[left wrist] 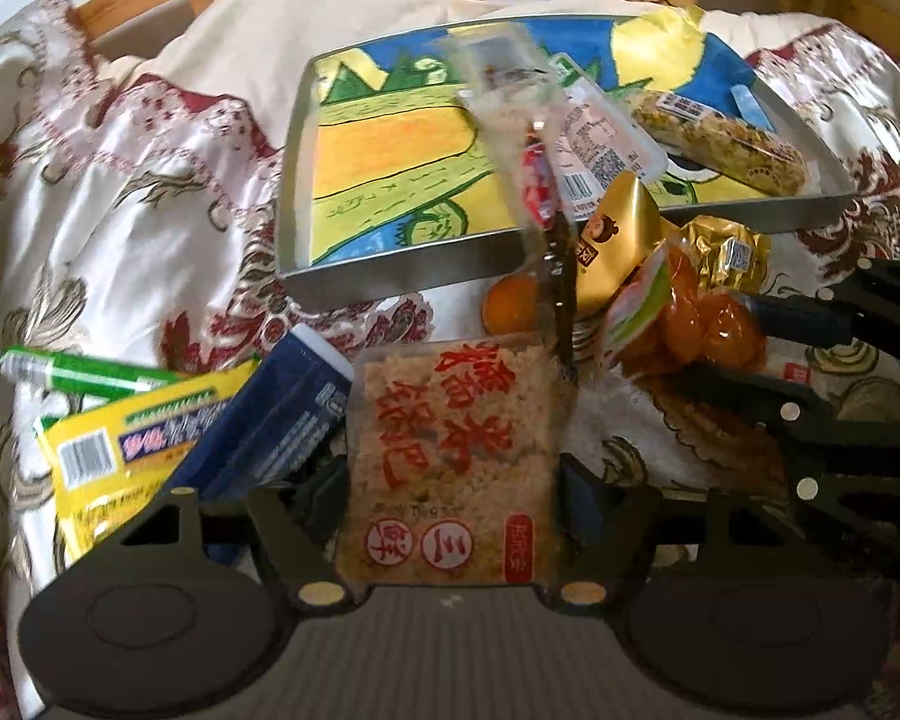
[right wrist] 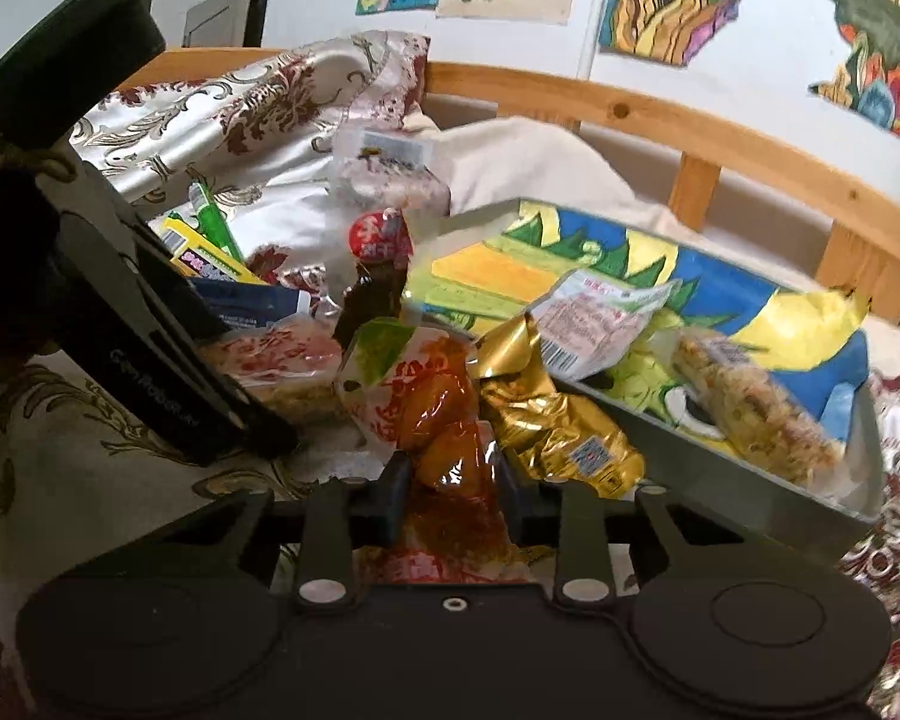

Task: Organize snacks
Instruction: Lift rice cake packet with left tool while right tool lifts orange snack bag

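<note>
My left gripper (left wrist: 453, 480) is shut on a square rice-cracker pack with red characters (left wrist: 450, 456), low over the bed. My right gripper (right wrist: 450, 486) is shut on an orange snack pack (right wrist: 444, 420); it shows in the left wrist view (left wrist: 696, 324) held by the black fingers (left wrist: 810, 318). A grey metal tray (left wrist: 402, 276) with a bright drawing in it lies behind, holding a white barcode pack (left wrist: 600, 138) and a grain bar (left wrist: 726, 138). A long clear pack with a dark stick and red label (left wrist: 540, 180) stands upright in front of it, blurred.
A gold pack (right wrist: 558, 420) leans at the tray's front edge (right wrist: 750, 474). A yellow pack (left wrist: 132, 450), a green tube (left wrist: 78, 372) and a dark blue pack (left wrist: 270, 420) lie on the patterned quilt (left wrist: 120, 210) at left. A wooden bed rail (right wrist: 660, 114) runs behind.
</note>
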Demonstrator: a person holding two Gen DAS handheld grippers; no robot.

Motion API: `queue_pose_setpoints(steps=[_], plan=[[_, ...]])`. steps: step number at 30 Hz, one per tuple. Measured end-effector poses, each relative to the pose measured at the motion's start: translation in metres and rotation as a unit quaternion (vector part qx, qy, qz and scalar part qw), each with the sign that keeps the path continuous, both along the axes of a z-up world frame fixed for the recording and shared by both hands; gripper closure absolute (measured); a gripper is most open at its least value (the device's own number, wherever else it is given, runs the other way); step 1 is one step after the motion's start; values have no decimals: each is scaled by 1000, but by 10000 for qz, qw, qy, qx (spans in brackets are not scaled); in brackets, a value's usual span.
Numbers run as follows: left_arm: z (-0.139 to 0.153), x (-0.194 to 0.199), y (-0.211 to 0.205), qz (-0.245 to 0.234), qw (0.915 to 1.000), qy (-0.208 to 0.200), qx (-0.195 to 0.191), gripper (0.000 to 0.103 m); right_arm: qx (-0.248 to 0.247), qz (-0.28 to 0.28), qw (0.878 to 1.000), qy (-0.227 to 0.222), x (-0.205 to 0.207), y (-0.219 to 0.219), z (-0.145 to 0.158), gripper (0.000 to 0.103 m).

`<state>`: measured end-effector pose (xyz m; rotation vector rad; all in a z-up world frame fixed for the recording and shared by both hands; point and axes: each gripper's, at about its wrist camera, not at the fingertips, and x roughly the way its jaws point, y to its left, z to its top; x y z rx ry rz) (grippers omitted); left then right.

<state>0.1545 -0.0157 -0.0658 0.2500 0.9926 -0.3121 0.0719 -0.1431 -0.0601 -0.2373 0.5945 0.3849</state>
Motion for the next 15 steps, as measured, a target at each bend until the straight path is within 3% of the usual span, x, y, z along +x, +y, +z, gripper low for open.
queue_pose_setpoints(steps=[10,15], plan=[[21,-26,7,448,9987,-32,-242,29,-205,185,9993,-269,-13,6,10,76],[27,-39,10,448,9984,-158,-311,29,-465,230,9977,-433,-23,8,15,76]])
